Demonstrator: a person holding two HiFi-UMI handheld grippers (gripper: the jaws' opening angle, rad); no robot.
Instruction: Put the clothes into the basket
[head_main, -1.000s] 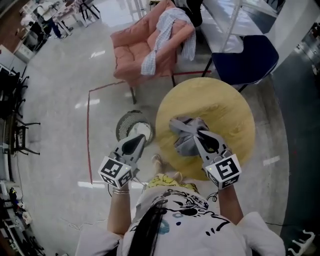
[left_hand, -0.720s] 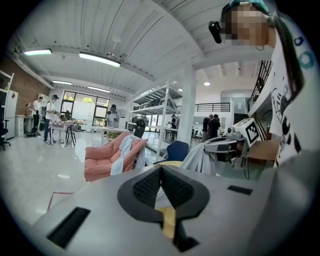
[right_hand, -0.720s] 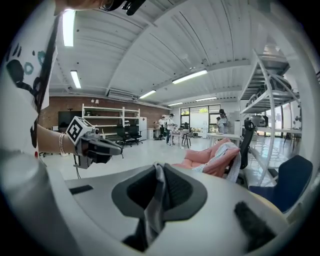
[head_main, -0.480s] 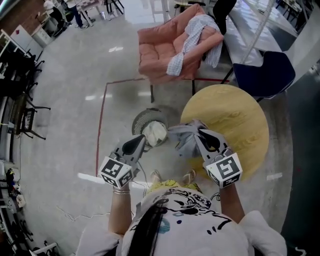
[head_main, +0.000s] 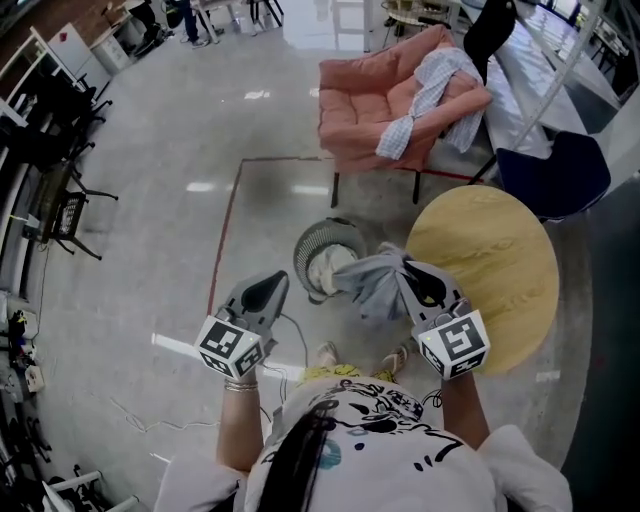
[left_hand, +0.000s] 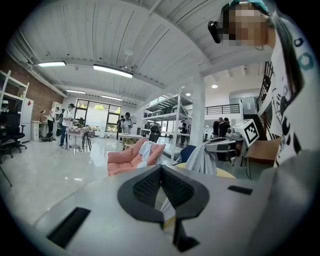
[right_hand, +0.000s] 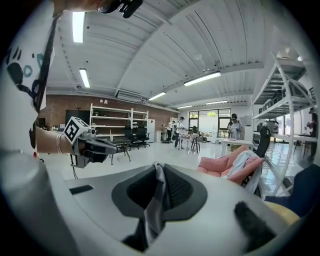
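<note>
Right tongs (head_main: 405, 268): clamped on a grey garment (head_main: 368, 287), a fold of it pinched between the jaws.
Left tongs (head_main: 272, 283): jaws together with nothing between them, held in the air above the floor (head_main: 150, 250).
Grey garment: hung from the right tongs between the basket (head_main: 304, 250) and the round table (head_main: 490, 270), its left edge over the basket's rim.
Basket: stood on the floor with a pale cloth (head_main: 328, 268) inside.
Behind: a pink armchair (head_main: 365, 110) had a checked shirt (head_main: 425, 95) draped over it.

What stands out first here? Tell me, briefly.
The grey garment pinched in the right gripper, hanging next to the round basket on the floor. Behind it, a pink armchair draped with a checked shirt; the round wooden table sits right.
</note>
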